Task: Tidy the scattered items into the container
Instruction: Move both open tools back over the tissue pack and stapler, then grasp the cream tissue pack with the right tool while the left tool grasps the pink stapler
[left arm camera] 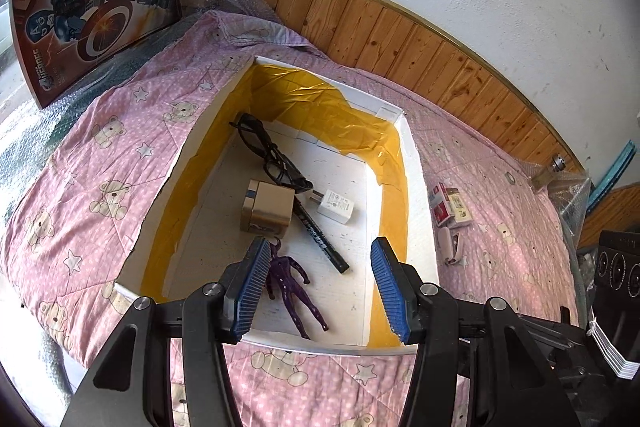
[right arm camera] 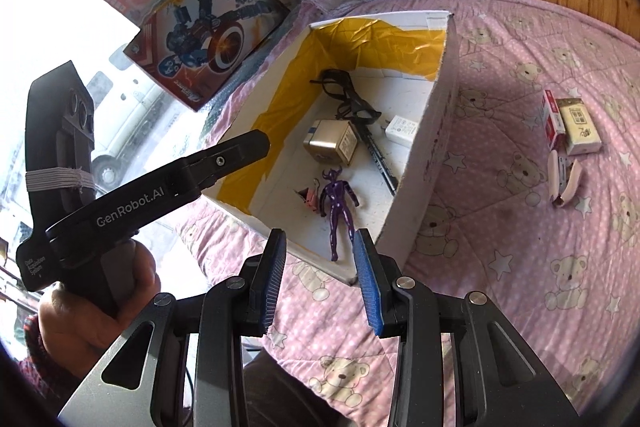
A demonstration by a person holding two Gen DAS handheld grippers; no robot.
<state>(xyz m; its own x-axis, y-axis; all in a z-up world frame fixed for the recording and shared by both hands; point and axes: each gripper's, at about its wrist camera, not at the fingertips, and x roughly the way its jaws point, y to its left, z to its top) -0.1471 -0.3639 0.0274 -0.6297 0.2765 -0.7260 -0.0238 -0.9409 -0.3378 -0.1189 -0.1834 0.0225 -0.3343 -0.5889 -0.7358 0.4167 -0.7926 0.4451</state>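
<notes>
- Container [left arm camera: 416,163]: a white foam-like box with crinkled yellow film lining its inner walls, sitting on the bed just ahead of both sets of fingers.
- Inside it, nearest the fingers, lies a glossy purple figurine [left arm camera: 294,291]; beyond it a tan cardboard cube [left arm camera: 267,207], a slim black pen [left arm camera: 320,233], a white charger plug [left arm camera: 336,206] and, farthest back, black-framed glasses [left arm camera: 262,147].
- Left gripper [left arm camera: 320,283]: ribbed blue fingers spread wide, holding nothing, over the box's near rim.
- Right gripper [right arm camera: 320,281]: fingers likewise spread and empty, short of the box's near corner.
- Still outside the box, off to the right of the fingers: a red-and-white carton [right arm camera: 552,121], a cream packet [right arm camera: 580,129] and a pink stapler [right arm camera: 564,179] on the pink teddy-bear quilt [right arm camera: 520,267].
</notes>
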